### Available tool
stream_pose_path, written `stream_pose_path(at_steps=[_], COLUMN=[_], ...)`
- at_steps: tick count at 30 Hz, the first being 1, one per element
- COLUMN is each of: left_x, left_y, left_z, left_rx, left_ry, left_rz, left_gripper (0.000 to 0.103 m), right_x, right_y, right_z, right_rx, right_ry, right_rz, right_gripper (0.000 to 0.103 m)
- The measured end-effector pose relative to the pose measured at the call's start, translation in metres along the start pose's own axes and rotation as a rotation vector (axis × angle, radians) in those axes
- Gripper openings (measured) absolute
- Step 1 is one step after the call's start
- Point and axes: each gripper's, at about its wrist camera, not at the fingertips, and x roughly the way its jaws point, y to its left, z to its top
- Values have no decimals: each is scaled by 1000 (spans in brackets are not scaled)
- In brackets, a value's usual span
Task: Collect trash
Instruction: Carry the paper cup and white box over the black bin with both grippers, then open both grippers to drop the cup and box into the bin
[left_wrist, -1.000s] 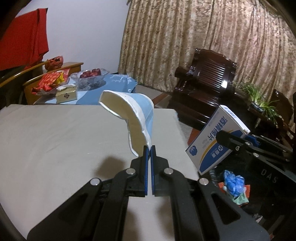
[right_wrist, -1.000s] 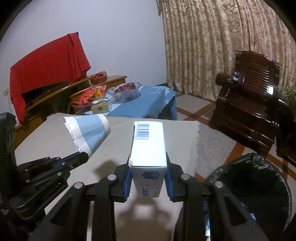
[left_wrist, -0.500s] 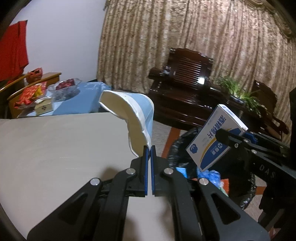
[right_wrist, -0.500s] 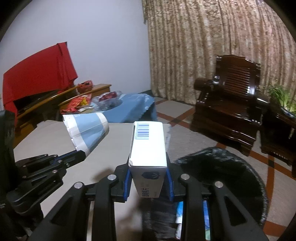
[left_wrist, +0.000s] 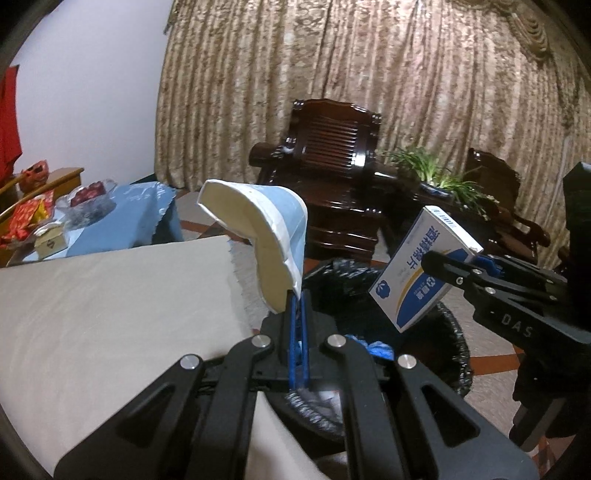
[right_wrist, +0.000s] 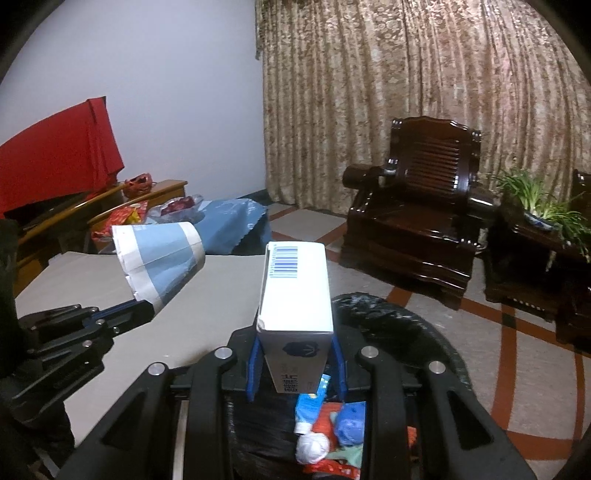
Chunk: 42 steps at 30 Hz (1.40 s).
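Note:
My left gripper (left_wrist: 296, 306) is shut on the rim of a flattened blue and white paper cup (left_wrist: 264, 236), held up past the table's right edge. In the right wrist view the same cup (right_wrist: 162, 254) sticks up from the left gripper (right_wrist: 142, 308) at the left. My right gripper (right_wrist: 295, 354) is shut on a white and blue carton (right_wrist: 295, 291), held upright over the black-lined trash bin (right_wrist: 417, 332). From the left wrist view that carton (left_wrist: 421, 273) hangs above the bin (left_wrist: 450, 339). Inside the bin lie a blue tube, a white wad and blue and red scraps.
A table under beige cloth (left_wrist: 110, 314) fills the left. Behind it stands a low table with a blue cloth (right_wrist: 229, 221), a glass bowl and red packets. A dark wooden armchair (right_wrist: 424, 206) and a potted plant (right_wrist: 543, 210) stand before the curtain.
Both grippers swung right, off the table and over the trash bin, each still holding its item. The bin's inside and the armchair came into fuller view.

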Motion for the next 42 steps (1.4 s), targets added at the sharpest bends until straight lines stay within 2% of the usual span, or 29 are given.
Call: stream_pose_path(at_steps=[16,27,29,30,31,32,33,36,38,39,40,42], left_x=[26,62,70,73,77,80,83,82,80,78,76,69], left_y=[-60,-76,-74,-74,-71,-70,-66,-58,-53,-48,-45,-39], left_z=[1,-13,-13,-13,-14,-14,-15,-18,-19,-19,-18,-16], left_rx=[90,116,118,117,107,101,89,79,70,60,54,45], left_ry=[23,99,122,129,138,149,155,153,152,149,146,131], left_rz=[-116,-152,-168,-163,-171,-175,-171,-159,-147,-136,-127,-105], left_gripper=[2,2,6,6,17,34,42,50,59,62,70,79], right_x=[-20,-3,2,6,9,12,14,14,11,9,6,2], right_y=[-50,-71,-74,-75,-76,-76,-77,-80,-80,-80,-80,-81], right_z=[-16,-32,-34,-36,-36,-37,-38,-42,-44,-44,-44,-43], right_rx=[40,64,67,68,66,64,63,70,75,79,86,98], right_ry=[23,76,85,92,103,113,118,118,110,106,99,93], right_rz=[-116,-149,-155,-164,-163,-162,-166,-171,-177,-178,-179,-168], right_gripper=[30,30,30,36,45,46,48,65,76,87,95,97])
